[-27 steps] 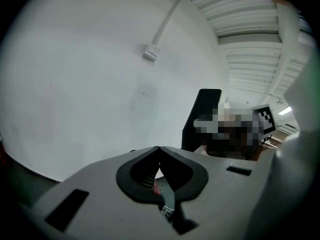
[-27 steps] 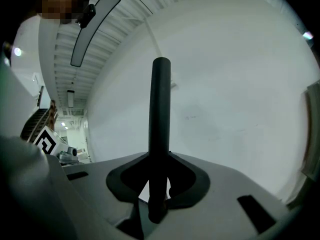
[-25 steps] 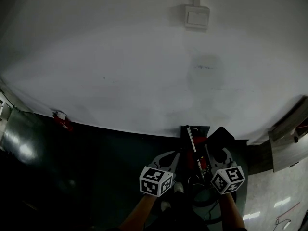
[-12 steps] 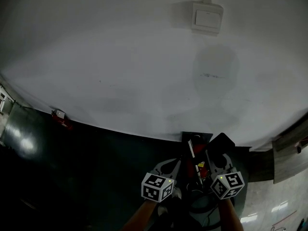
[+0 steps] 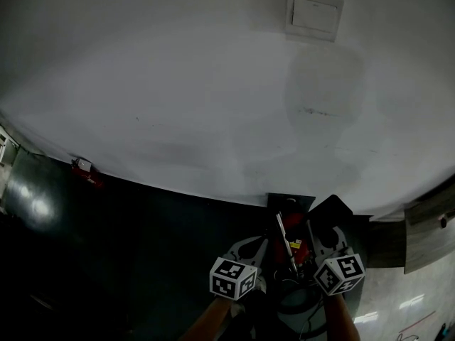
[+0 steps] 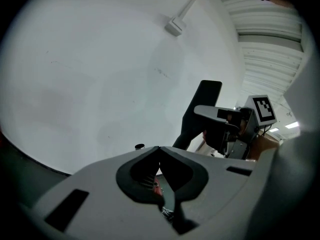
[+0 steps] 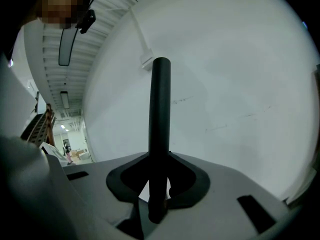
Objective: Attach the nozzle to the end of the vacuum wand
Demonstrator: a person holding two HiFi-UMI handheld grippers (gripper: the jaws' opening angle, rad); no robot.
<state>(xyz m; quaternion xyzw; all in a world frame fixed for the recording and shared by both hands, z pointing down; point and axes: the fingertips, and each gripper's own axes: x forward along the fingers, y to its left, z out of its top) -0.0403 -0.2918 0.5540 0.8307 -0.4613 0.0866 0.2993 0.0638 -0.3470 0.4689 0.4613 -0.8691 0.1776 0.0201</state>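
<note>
**Black nozzle clamped in the right gripper, beside the vacuum wand at the foot of a white wall**

At the bottom of the head view, two forearms hold a gripper each, and both grippers carry a cube with black-and-white square markers. The left gripper [image 5: 256, 244] has its jaws together, tips meeting, with nothing pinched between them. Its own view shows a bit of red plastic and ribbed hose beyond the closed tips.

The right gripper [image 5: 327, 234] is clamped on the nozzle [image 7: 161, 109]. In the right gripper view, the nozzle is a plain matte black tube. It stands straight up from between the pads, with a flat-cut top end. Seen from the left gripper view, the same nozzle [image 6: 202, 111] looks flatter and wider, like a dark paddle with a squared-off top, leaning slightly. In the head view its far end [image 5: 330, 210] shows as a dark slab past the right gripper's jaws.

Between the two grippers lies the vacuum wand [image 5: 286, 241], a thin silvery tube slanting away from the person. It sits just beside the red vacuum body [image 5: 298, 247]. The nozzle is near the wand but to its right, and it cannot be seen whether they touch.

Beyond is a dark green floor [image 5: 142, 254], then a broad white wall [image 5: 178, 84]. A small red object [image 5: 84, 169] sits at the wall's base on the left, and a white switch plate [image 5: 313, 13] is high up.
</note>
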